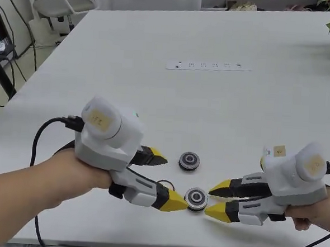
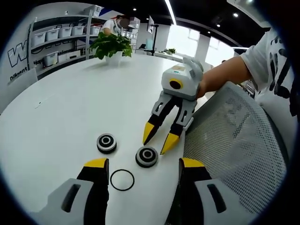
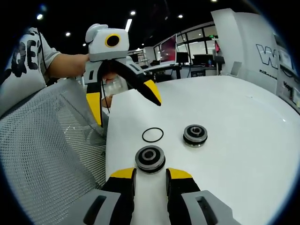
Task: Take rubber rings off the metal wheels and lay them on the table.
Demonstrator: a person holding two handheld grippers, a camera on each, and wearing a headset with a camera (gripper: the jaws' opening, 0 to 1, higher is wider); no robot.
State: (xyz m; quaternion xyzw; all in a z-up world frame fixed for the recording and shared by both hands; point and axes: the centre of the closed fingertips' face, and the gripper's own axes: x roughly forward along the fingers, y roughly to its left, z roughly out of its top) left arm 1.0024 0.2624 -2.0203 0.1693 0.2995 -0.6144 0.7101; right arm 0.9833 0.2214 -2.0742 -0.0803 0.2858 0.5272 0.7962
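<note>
left tongs (image 2: 144, 164) wide open (empty) | right tongs (image 3: 151, 173) slightly open, beside wheel (image 3: 150, 158)

Wide white desk (image 1: 155, 100), bare matte top. White power strip (image 1: 208, 65) lies flat on the desk toward its far side. Off the desk's far left corner: white office chair (image 1: 66, 2), black cables (image 1: 6, 63) on a pale floor. Potted green plant (image 2: 111, 47) stands on the desk's far end. Beyond the desk: shelving with white bins (image 2: 56, 42), bright windows (image 2: 183, 40), monitors (image 3: 168, 47). Dark ceiling above the desk, strip light (image 2: 171, 11) and round spotlights (image 3: 132, 13). Grey mesh chair back (image 2: 234, 140) at the desk's near edge.
</note>
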